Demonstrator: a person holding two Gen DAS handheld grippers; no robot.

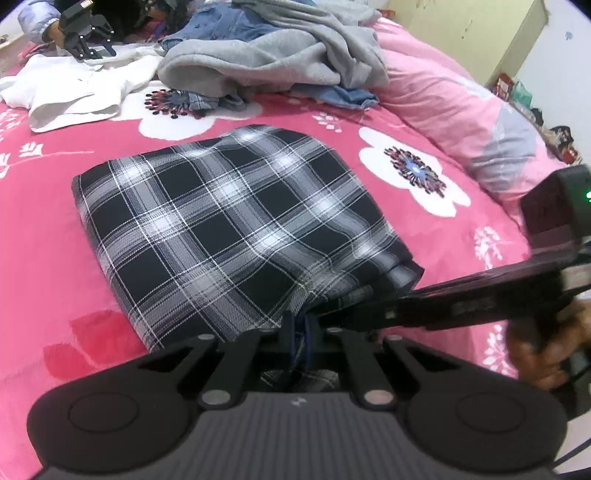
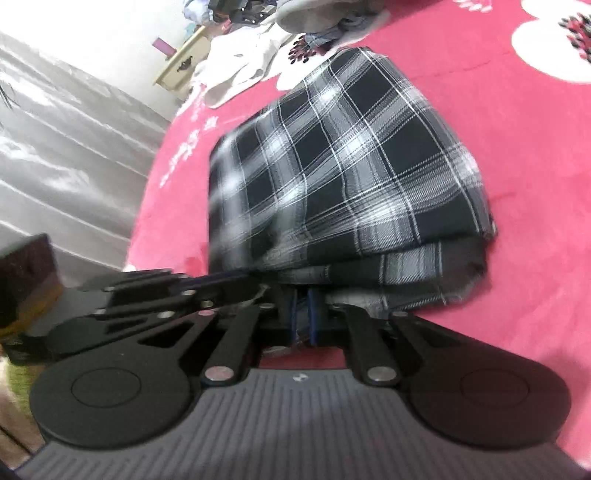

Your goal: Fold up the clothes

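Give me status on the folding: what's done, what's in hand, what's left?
Done: plaid garment lies folded into a compact rectangle on the pink bedspread. In hand: left gripper and right gripper both pinch its near edge. Left: white garment, grey sweatshirt and denim, all unfolded.

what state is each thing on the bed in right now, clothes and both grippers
black and white plaid garment: folded into a flat rectangle, near edge pinched
left gripper: shut on the plaid garment's near edge
right gripper: shut on the same edge
grey sweatshirt: unfolded, crumpled in a heap
white garment: unfolded, spread loosely
blue denim clothes: unfolded, under the grey heap
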